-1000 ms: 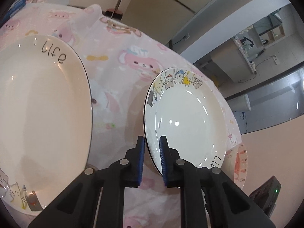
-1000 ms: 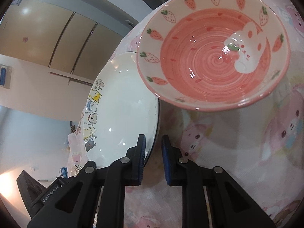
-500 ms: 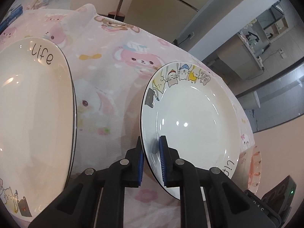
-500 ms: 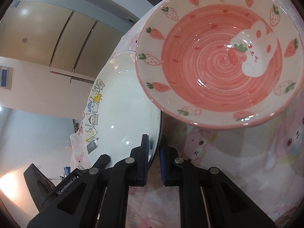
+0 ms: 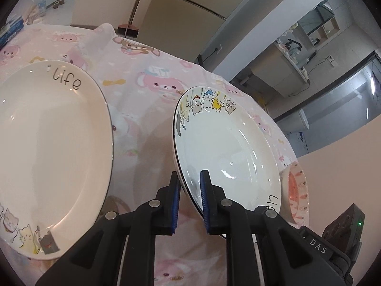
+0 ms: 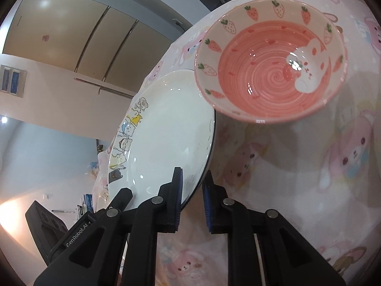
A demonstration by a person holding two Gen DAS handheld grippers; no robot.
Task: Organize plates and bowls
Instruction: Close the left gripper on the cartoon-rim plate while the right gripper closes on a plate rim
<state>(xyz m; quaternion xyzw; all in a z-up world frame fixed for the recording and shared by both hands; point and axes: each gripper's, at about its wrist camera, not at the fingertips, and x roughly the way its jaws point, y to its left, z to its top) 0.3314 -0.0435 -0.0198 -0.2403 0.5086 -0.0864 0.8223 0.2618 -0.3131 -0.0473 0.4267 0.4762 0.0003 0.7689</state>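
at far left the large plate [image 5: 54, 143] lies on the pink tablecloth [image 5: 142, 109]; to its right the cat plate [image 5: 226, 152] is carried, tilted, clamped at opposite rims by left gripper [image 5: 189, 201] and right gripper [image 6: 192, 201], whose jaws are opening slightly, both angled down. the strawberry bowl [image 6: 271, 64] waits right, perhaps touching it. next: stack it level.

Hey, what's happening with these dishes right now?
A person works two handheld grippers. The left gripper and the right gripper each clamp opposite rims of one cat plate, held tilted over the pink tablecloth; the right one's jaws are opening around its rim. A second plate and a strawberry bowl sit on the cloth.
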